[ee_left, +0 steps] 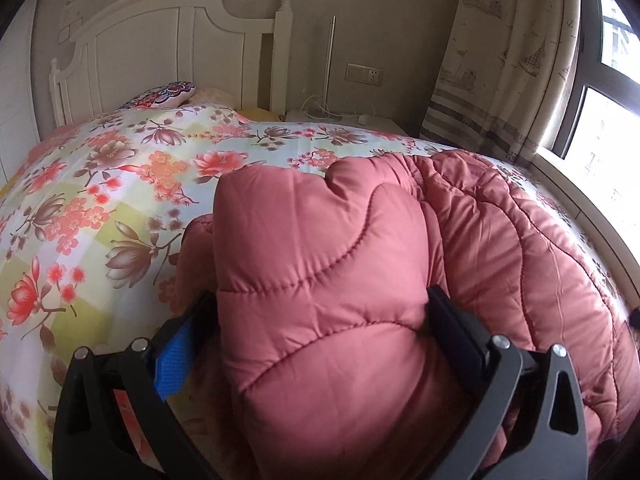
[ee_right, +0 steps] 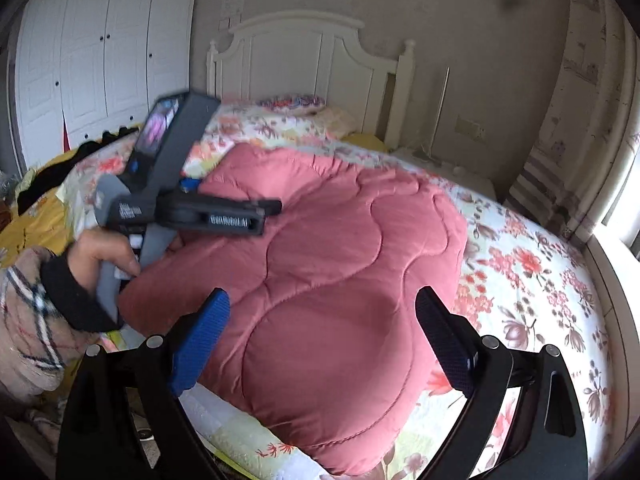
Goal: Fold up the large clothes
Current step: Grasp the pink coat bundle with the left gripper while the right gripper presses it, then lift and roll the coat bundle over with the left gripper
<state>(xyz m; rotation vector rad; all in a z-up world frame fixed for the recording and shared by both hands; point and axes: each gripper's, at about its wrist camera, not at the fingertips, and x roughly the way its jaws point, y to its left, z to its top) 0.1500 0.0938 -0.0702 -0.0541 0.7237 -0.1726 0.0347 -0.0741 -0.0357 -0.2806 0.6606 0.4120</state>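
A large pink quilted garment (ee_left: 332, 280) (ee_right: 340, 248) lies folded on the floral bedsheet (ee_left: 100, 208). In the left wrist view a thick fold of it fills the space between my left gripper's (ee_left: 320, 296) widely spread fingers; a thin gap shows beside the blue left pad (ee_left: 174, 360). The right wrist view shows a hand (ee_right: 104, 256) holding the left gripper (ee_right: 272, 206) over the garment's left side. My right gripper (ee_right: 324, 294) stands open over the garment's near end, one finger on each side and neither pad touching the cloth.
A white headboard (ee_right: 304, 52) and a patterned pillow (ee_left: 160, 96) lie at the far end of the bed. A white wardrobe (ee_right: 100, 40) is far left, dark clothes (ee_right: 60, 172) lie on a yellow sheet, and a curtain (ee_left: 500, 60) and window (ee_left: 616, 120) are at right.
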